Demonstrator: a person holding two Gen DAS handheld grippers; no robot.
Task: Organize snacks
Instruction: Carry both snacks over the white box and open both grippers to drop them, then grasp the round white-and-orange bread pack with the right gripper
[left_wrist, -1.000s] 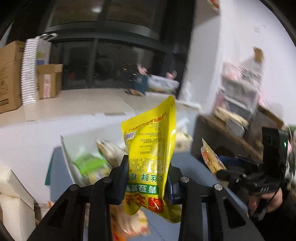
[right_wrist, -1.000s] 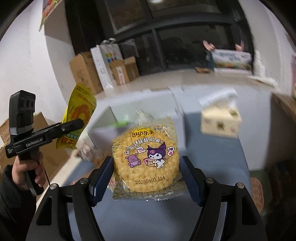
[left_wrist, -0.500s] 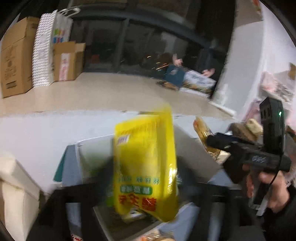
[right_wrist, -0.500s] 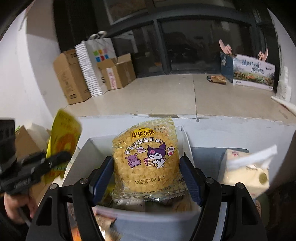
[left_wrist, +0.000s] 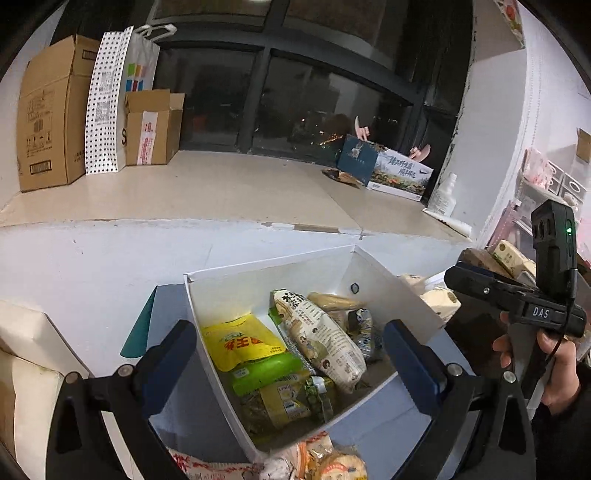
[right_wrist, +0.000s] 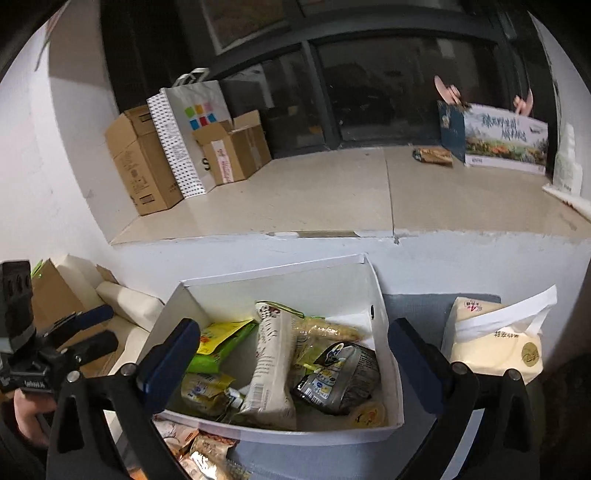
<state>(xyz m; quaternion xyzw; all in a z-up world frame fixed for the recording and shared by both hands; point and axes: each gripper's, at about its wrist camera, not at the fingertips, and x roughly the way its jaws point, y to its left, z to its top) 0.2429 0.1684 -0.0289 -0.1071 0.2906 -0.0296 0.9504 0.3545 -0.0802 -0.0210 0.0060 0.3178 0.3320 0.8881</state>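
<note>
A white open box (left_wrist: 266, 275) (right_wrist: 280, 275) on a blue-grey surface holds several snack packs. The yellow pouch (left_wrist: 242, 343) lies at its left side on a green pack (left_wrist: 266, 373). A long white pack (left_wrist: 321, 343) (right_wrist: 271, 369) lies in the middle, a dark foil pack (right_wrist: 338, 374) to its right. My left gripper (left_wrist: 290, 360) hangs open and empty over the box. My right gripper (right_wrist: 293, 363) is open and empty over the box too; the round Lay's pack (right_wrist: 367, 413) lies in the near right corner.
Loose snack packs (left_wrist: 325, 461) (right_wrist: 199, 450) lie in front of the box. A tissue pack (right_wrist: 495, 339) stands right of it. Cardboard boxes (left_wrist: 48, 110) and a paper bag (left_wrist: 118, 99) stand on the ledge behind; white boxes (left_wrist: 22, 347) at left.
Both grippers moved over the box and opened. The yellow pouch left the left gripper and the Lay's pack left the right one; both now lie in the box.
</note>
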